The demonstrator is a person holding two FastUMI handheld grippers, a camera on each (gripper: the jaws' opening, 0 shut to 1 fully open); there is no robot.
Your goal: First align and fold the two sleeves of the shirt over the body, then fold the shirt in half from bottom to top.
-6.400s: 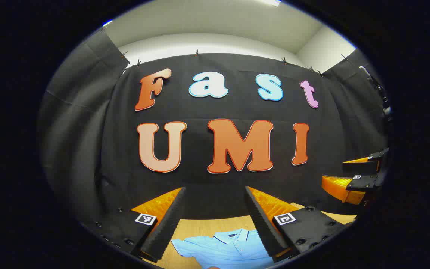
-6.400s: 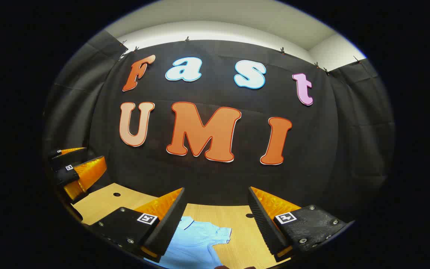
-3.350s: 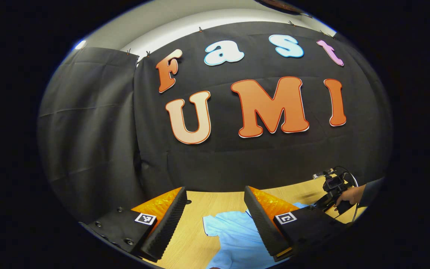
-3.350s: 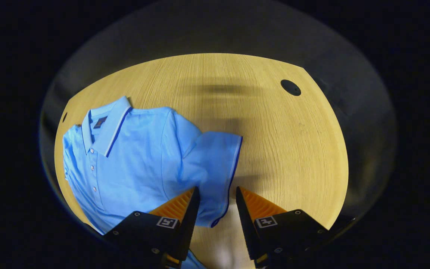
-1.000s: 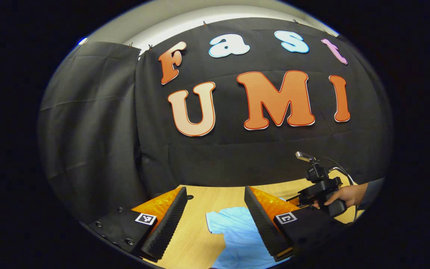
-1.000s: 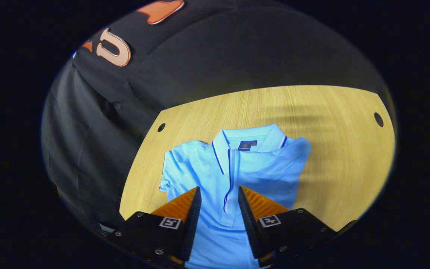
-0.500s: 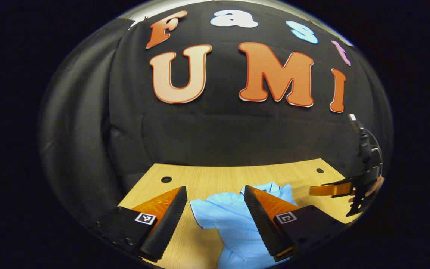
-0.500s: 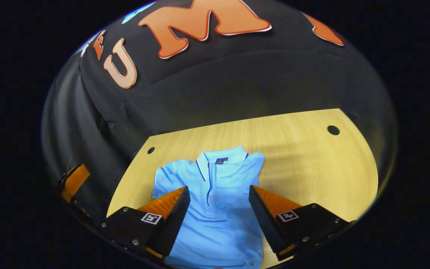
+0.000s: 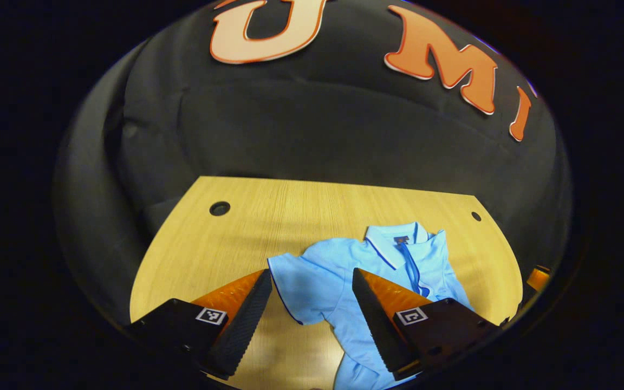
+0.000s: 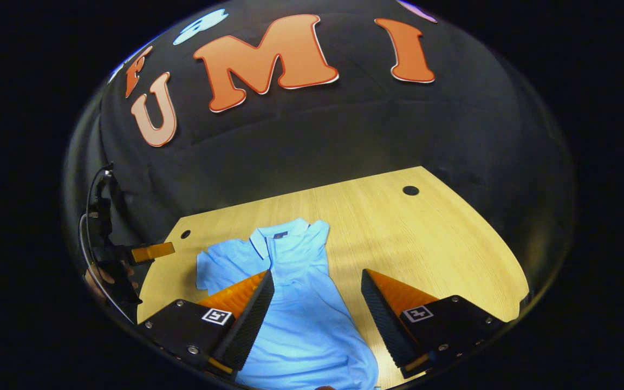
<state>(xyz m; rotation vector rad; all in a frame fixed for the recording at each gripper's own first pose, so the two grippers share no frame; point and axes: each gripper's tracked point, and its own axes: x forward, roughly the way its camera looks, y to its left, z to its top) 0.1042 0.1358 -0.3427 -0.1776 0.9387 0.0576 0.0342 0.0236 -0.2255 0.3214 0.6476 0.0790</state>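
My right hand-held gripper (image 10: 312, 311) had let go, its sleeve now folded over the shirt (image 10: 296, 303) on the surface (image 10: 431, 238); my released left hand-held gripper (image 9: 306, 306) dipped toward the other sleeve (image 9: 304, 284).

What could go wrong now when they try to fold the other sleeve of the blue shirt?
1. The left gripper is open over the spread sleeve. It might pinch only the sleeve's edge, so the cloth could slip out.
2. The shirt lies a bit crooked on the smooth table, so pulling the sleeve could drag all of it.
3. The other sleeve looks already folded over, and that tug might undo it.
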